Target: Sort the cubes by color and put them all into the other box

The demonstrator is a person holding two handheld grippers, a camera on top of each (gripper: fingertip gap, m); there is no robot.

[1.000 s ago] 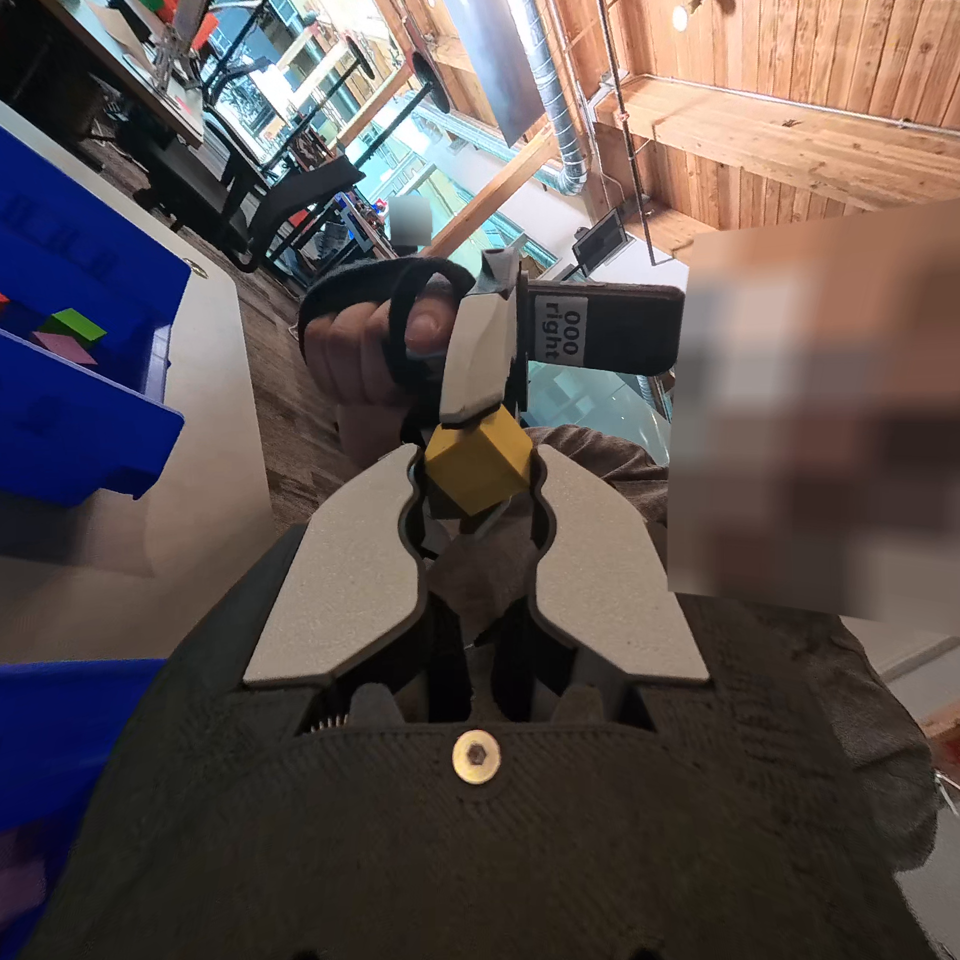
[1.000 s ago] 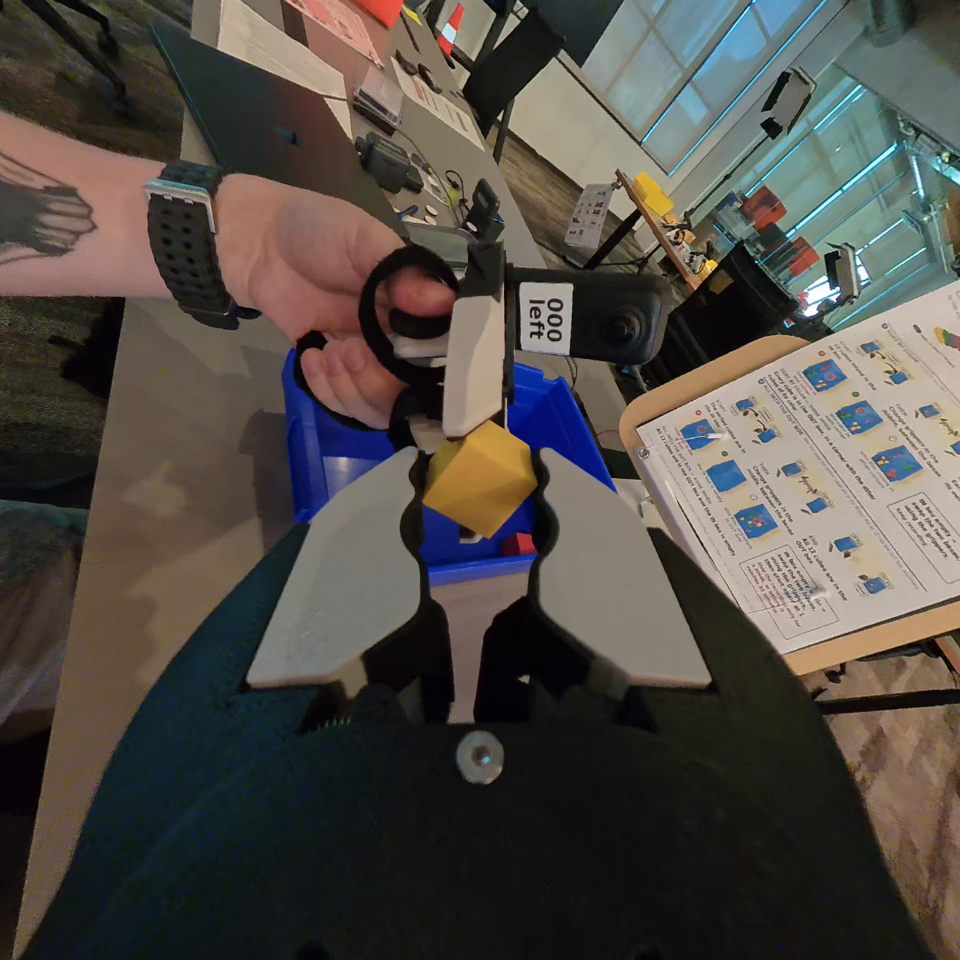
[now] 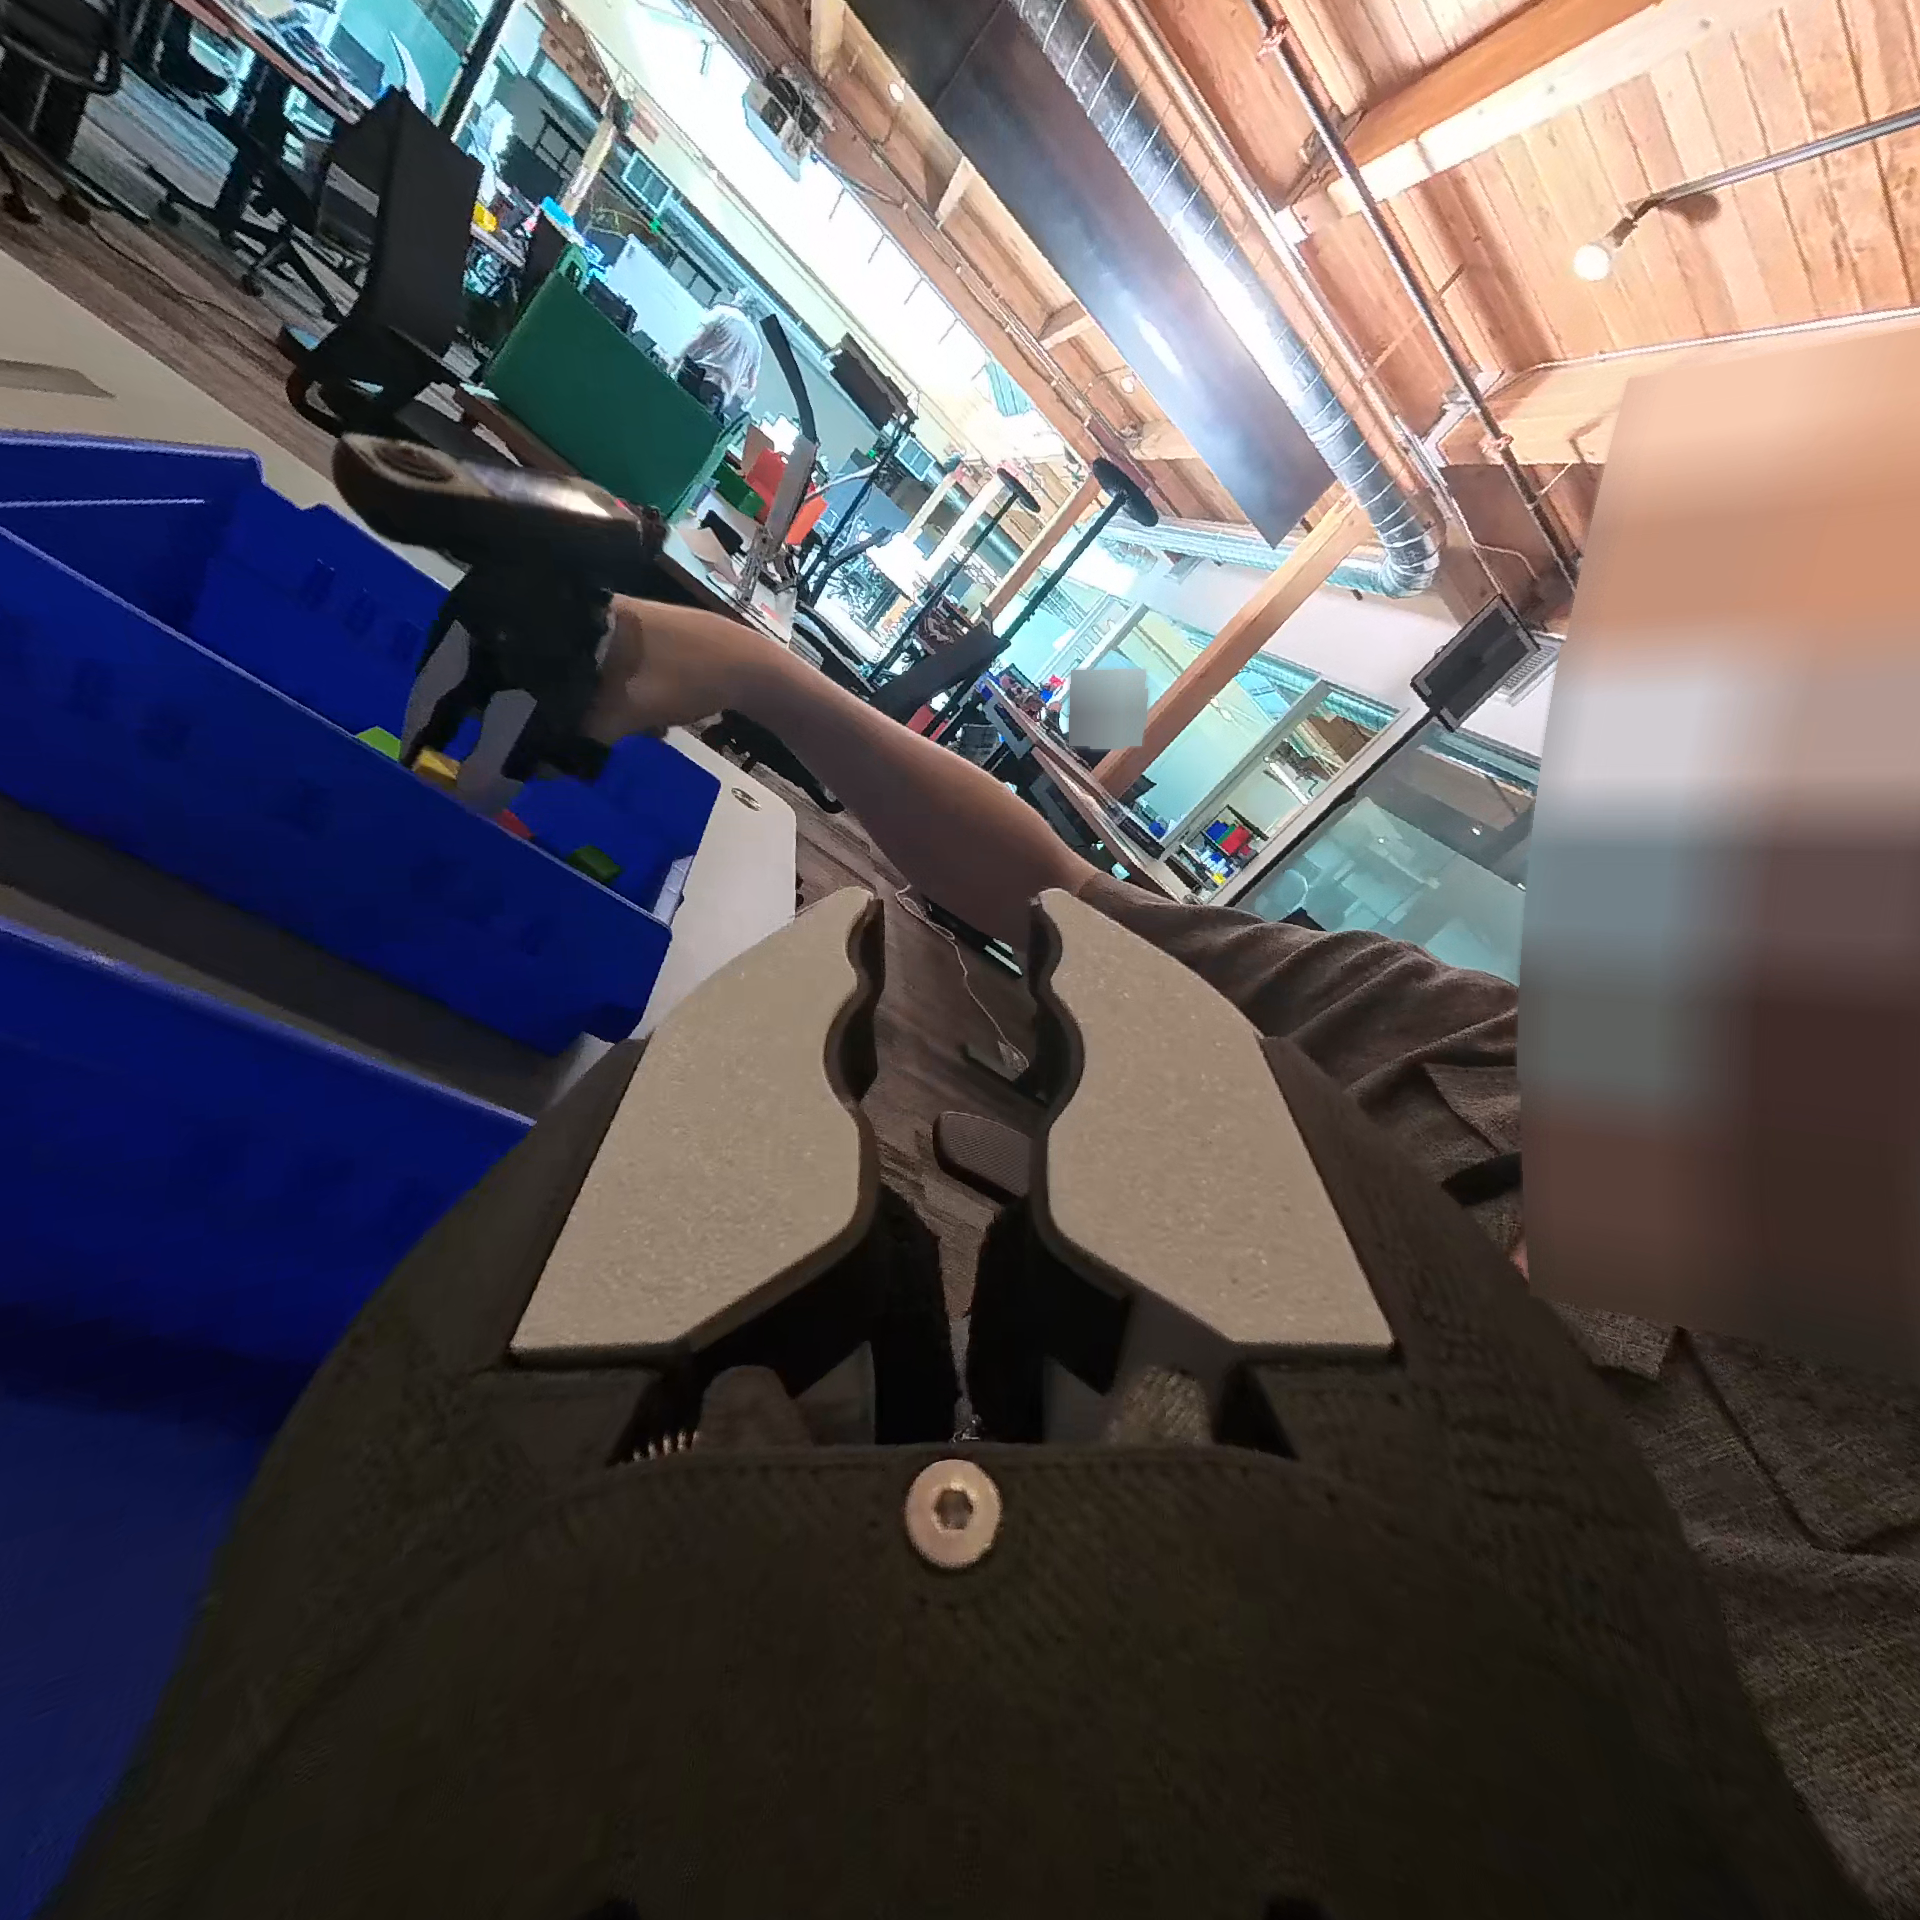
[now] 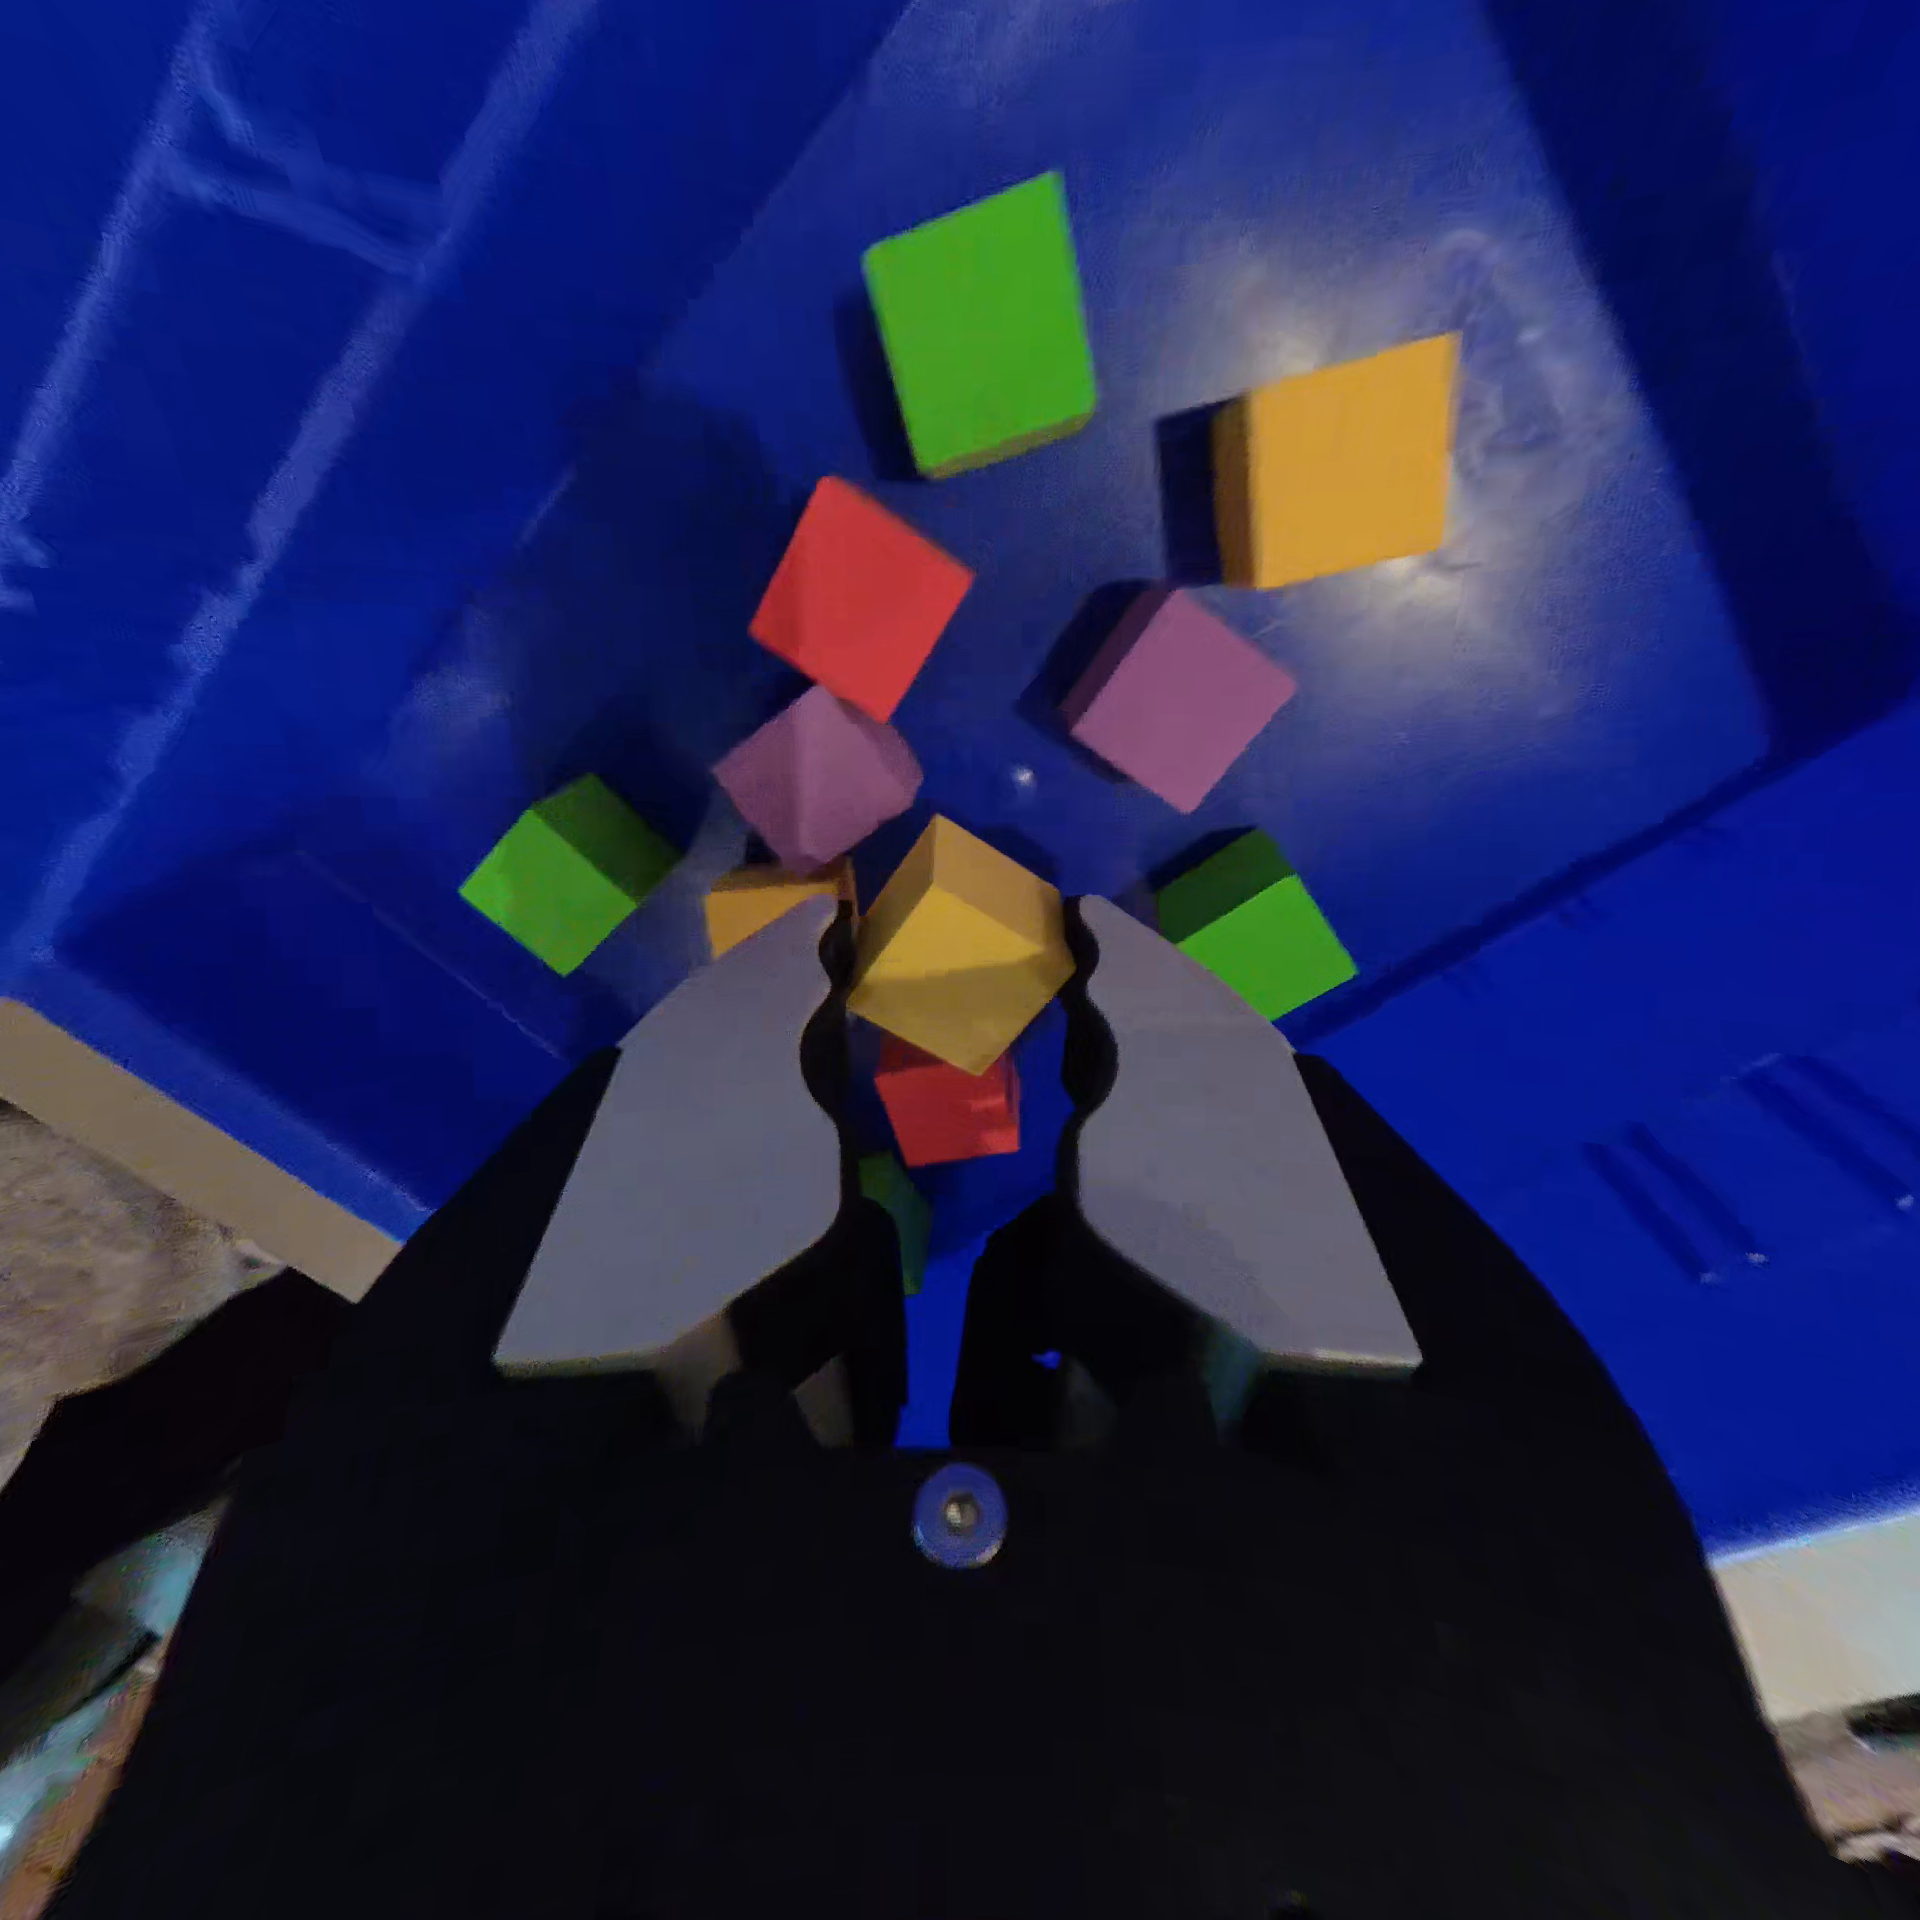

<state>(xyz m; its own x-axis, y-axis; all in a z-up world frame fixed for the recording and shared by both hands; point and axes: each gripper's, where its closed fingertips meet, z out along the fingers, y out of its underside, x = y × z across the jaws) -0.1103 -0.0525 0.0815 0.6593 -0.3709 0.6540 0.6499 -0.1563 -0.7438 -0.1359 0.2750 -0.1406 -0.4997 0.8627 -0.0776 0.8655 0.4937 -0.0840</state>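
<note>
My right gripper point(image 4: 956, 925) is shut on a yellow cube point(image 4: 956, 945), held by two of its corners. It hangs just above the floor of a blue bin point(image 4: 312, 520) that holds several loose cubes: green point(image 4: 977, 322), orange point(image 4: 1340, 457), red point(image 4: 857, 597) and purple point(image 4: 1179, 696). A red cube point(image 4: 945, 1107) lies right under the held one. My left gripper point(image 3: 956, 914) is open and empty, pointing at the floor and a person's grey-clad torso. The left wrist view shows the right gripper point(image 3: 468, 748) reaching down into the blue bin point(image 3: 312, 852).
A second blue bin point(image 3: 156, 1195) stands nearer my left gripper, on a pale table point(image 3: 727, 883). The person's bare forearm point(image 3: 883, 790) stretches from the torso to the right gripper. Office chairs and desks stand far behind.
A second ago both grippers faced each other with the yellow cube between them. The left one has let go and drawn back; the right one has carried the cube down into the bin.
</note>
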